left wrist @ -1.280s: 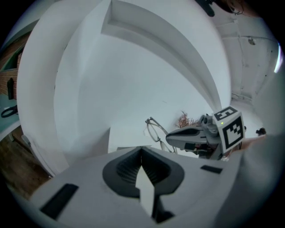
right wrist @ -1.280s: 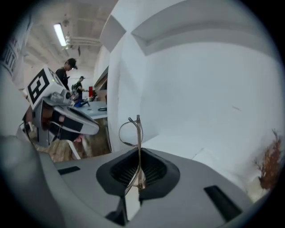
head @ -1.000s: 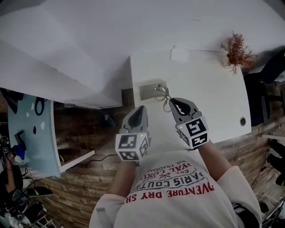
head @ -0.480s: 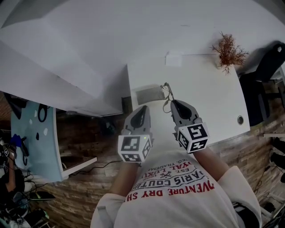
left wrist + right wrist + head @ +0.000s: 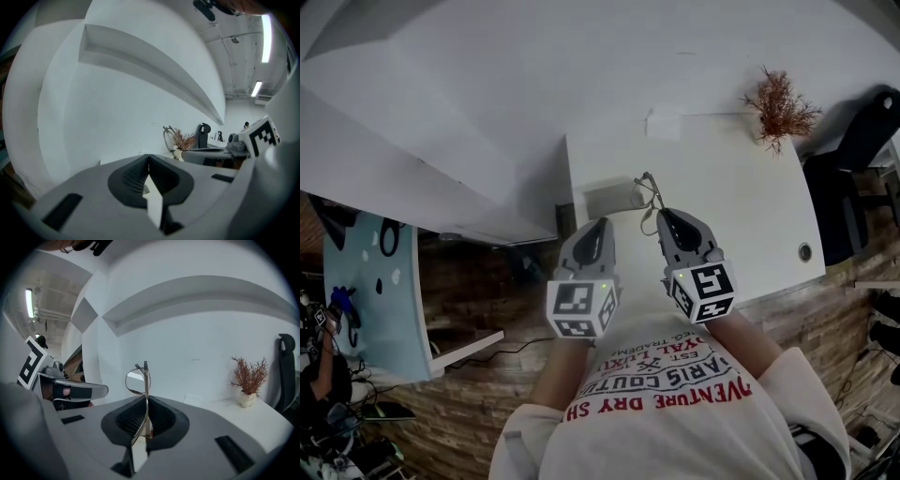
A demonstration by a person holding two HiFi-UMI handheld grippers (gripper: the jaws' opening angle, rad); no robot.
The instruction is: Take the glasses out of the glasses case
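Observation:
My right gripper (image 5: 662,214) is shut on a pair of thin metal-framed glasses (image 5: 649,194), held above the white table (image 5: 731,206). In the right gripper view the frame stands upright between the pinched jaws (image 5: 146,401), one round lens (image 5: 136,381) sticking out past the tips. The grey glasses case (image 5: 606,200) lies on the table just left of the glasses, in front of my left gripper (image 5: 600,226). That gripper is shut with nothing in it (image 5: 148,159) and hovers beside the right one, apart from the case.
A dried reddish plant (image 5: 779,105) in a small pot stands at the table's far right corner, with a small white box (image 5: 664,124) at the far edge. A dark chair (image 5: 858,159) sits to the right. White wall panels rise behind and to the left.
Both grippers have come up a little and closer together. The glasses have risen with the right gripper, away from the case.

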